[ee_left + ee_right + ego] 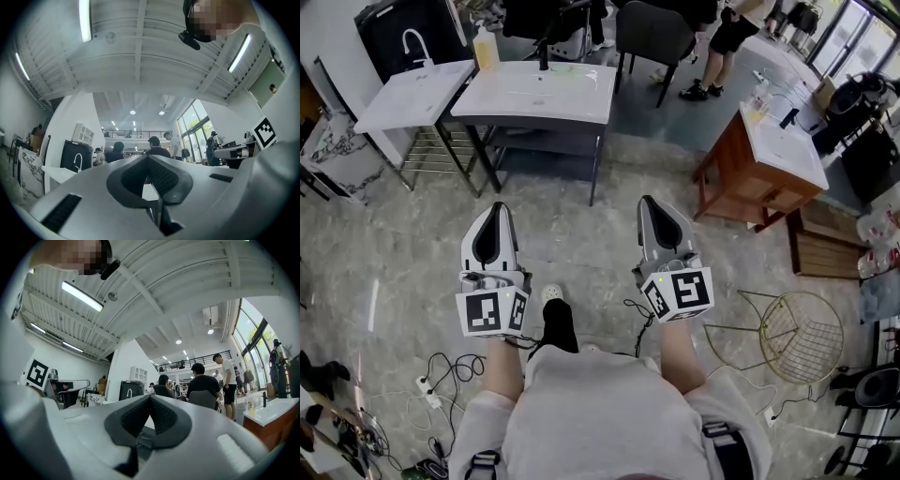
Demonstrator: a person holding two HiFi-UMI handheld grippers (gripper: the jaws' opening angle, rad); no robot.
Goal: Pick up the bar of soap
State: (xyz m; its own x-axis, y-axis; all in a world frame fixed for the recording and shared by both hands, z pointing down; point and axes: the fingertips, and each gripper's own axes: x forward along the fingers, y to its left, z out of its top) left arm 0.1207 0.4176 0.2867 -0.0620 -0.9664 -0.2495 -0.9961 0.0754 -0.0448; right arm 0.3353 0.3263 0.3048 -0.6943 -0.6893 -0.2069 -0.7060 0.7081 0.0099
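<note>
Approach step: no bar of soap can be made out yet.
The grey-white left gripper (496,211) and right gripper (653,206) both have their jaws pressed together on nothing. Next, probably, search the white basin counter (572,98) at upper centre-left, then open one gripper.
</note>
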